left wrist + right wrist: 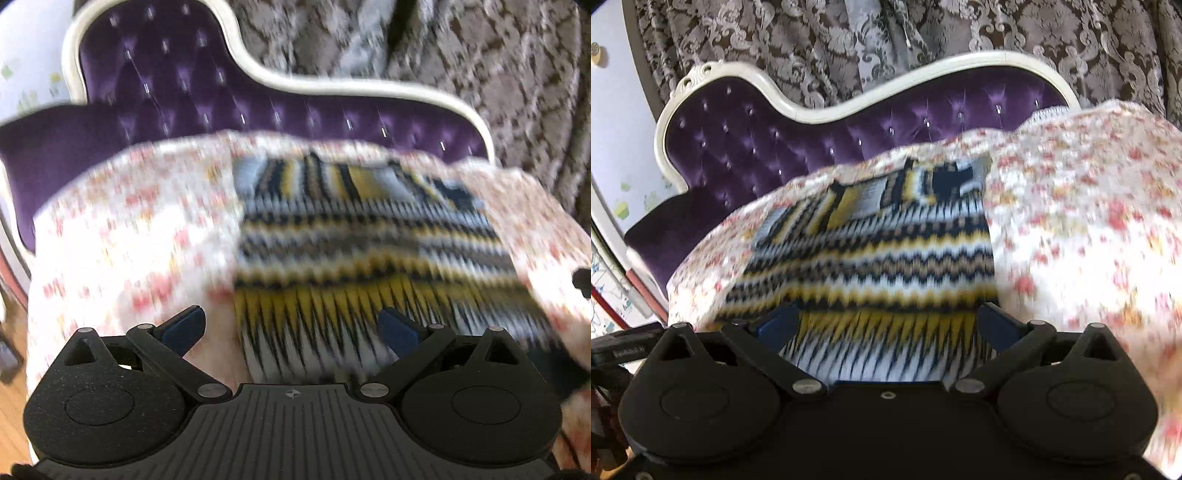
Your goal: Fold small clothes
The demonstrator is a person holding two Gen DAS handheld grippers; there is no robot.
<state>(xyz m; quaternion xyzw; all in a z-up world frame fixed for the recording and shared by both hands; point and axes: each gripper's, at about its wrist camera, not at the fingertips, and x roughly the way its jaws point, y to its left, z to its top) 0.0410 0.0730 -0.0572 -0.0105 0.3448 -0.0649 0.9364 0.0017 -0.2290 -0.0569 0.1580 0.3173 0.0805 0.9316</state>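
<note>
Floral-covered surface [122, 229] bearing zigzag knit garment [354, 251]; left claw [291, 328] and right claw [886, 328], both spread apart, at garment's near edge.

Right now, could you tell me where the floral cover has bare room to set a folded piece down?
Bare floral cover lies left of the zigzag-striped knit garment, up to the purple tufted sofa back; another wide patch lies to its right. The middle is taken by the knit, with the open left gripper and open right gripper over its near edge.
</note>
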